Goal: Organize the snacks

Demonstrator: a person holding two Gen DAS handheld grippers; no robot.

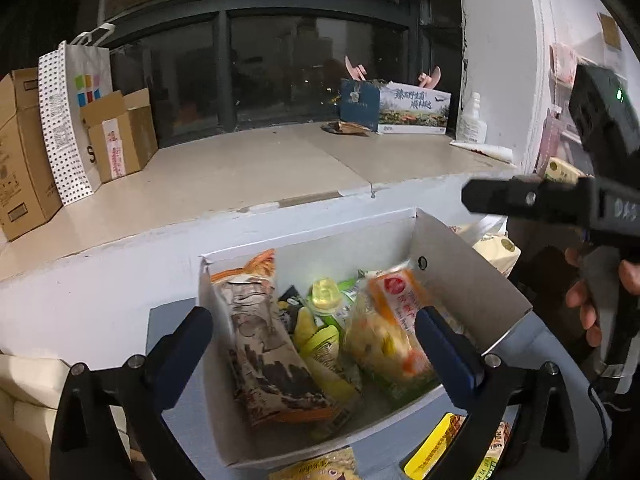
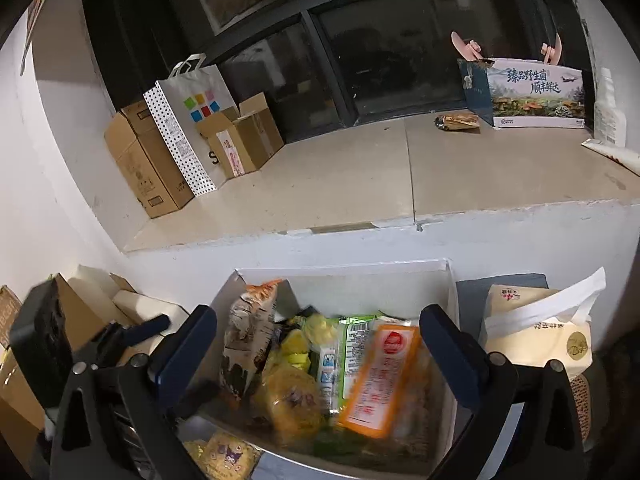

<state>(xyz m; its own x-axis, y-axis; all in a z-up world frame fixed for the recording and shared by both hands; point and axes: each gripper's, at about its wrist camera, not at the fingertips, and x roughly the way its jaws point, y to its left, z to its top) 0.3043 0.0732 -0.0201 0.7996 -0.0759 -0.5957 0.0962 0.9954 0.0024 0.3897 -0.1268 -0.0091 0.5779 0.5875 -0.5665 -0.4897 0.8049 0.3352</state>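
From the left wrist, the left gripper (image 1: 312, 344) hangs with its blue-padded jaws spread and empty above the open white cardboard box (image 1: 460, 276), which sits against the wall below the sill and is crowded with packets — a brown-and-white printed bag (image 1: 264, 344) and a clear orange-labelled bag (image 1: 392, 320). From the right wrist, the right gripper (image 2: 316, 344) is likewise agape and holding nothing over that box, so the step looks like a pause between placements. Next comes a reach for a loose snack such as the yellow cartoon-printed packet (image 2: 228, 456) just outside the near wall.

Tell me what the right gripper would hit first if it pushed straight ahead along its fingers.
Most likely the snacks in the white box: the open right gripper frames the orange-labelled packet and yellow bag. Depth is unclear, so which one comes first is uncertain.
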